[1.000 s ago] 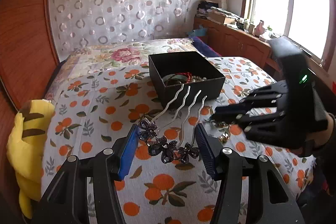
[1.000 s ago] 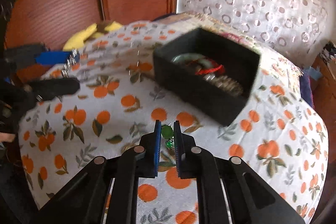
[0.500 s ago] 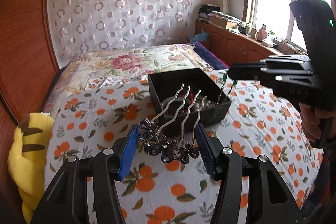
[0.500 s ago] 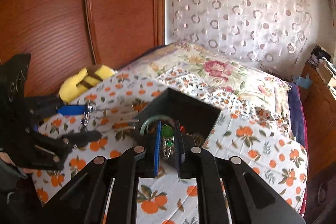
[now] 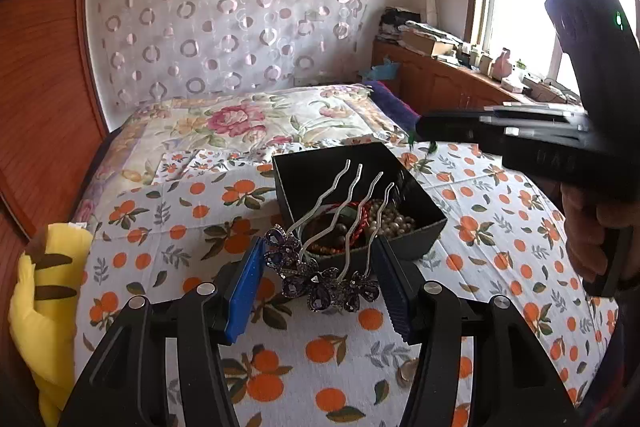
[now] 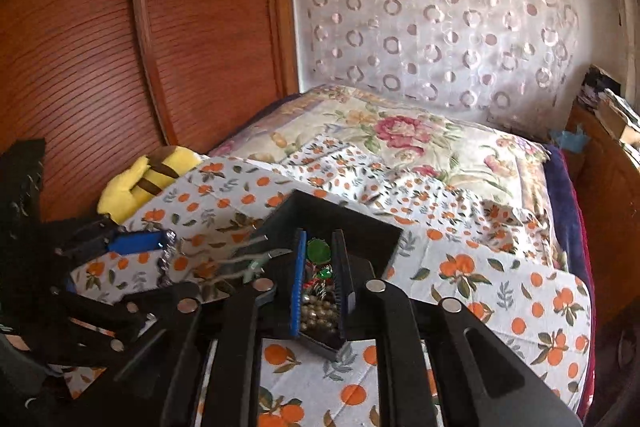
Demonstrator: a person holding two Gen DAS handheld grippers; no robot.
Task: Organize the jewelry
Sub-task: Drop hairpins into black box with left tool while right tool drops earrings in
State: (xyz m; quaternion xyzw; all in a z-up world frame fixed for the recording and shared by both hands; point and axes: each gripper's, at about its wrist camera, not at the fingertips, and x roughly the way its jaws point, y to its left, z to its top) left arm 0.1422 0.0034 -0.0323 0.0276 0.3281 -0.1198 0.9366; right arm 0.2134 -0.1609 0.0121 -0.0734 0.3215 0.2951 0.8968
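Since a second ago, the right gripper [image 6: 320,279] has lifted off the bedspread and come over the black jewelry box [image 5: 416,223], carrying a green-stone earring [image 6: 319,250] up with it. Its jaws are now opening, with the earring still between them, above the box's contents; whether the pads still press on it cannot be told. Pearl beads [image 6: 318,315] show directly under the jaws.

The left gripper [image 5: 320,279] has drawn closer to the box and is clamped on a purple-flowered hair comb [image 5: 320,279]; its blue pads [image 5: 244,291] press on either end of the jewelled top, while the four wavy silver prongs reach out over the box's near edge. Inside the box lie pearls [image 5: 390,221] and a red bead strand [image 5: 352,231].

The box sits on an orange-print sheet [image 5: 192,227] spread over a bed. A yellow plush toy [image 5: 44,291] lies at the sheet's left edge, against a wooden wardrobe [image 6: 120,47]. A person's hand [image 5: 596,235] holds the right gripper's handle.
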